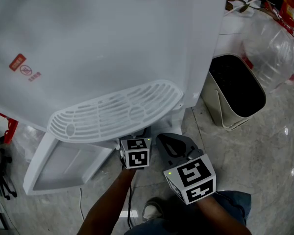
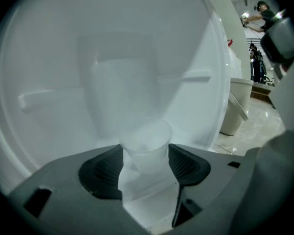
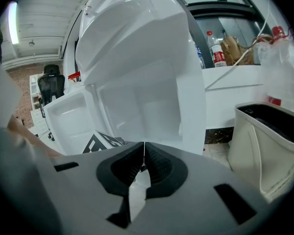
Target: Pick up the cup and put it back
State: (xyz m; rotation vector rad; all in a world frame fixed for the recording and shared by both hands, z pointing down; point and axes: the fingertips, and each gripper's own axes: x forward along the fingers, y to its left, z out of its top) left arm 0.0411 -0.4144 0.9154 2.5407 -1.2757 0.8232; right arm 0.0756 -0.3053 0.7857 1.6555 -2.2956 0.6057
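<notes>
A small translucent plastic cup (image 2: pixel 147 150) stands upright between the dark pads of my left gripper (image 2: pixel 146 163), which is shut on it, close in front of the white water dispenser (image 2: pixel 112 72). In the head view the left gripper's marker cube (image 1: pixel 135 153) sits just under the dispenser's slotted drip tray (image 1: pixel 112 114), and the cup itself is hidden there. My right gripper (image 3: pixel 143 161) is shut with nothing between its pads. It hangs beside the left one, a little to the right and nearer me (image 1: pixel 172 145).
The dispenser's lower cabinet door (image 1: pixel 63 166) hangs open at the left. A beige waste bin (image 1: pixel 235 92) with a dark inside stands on the tiled floor to the right, and a large clear water bottle (image 1: pixel 272 48) lies behind it.
</notes>
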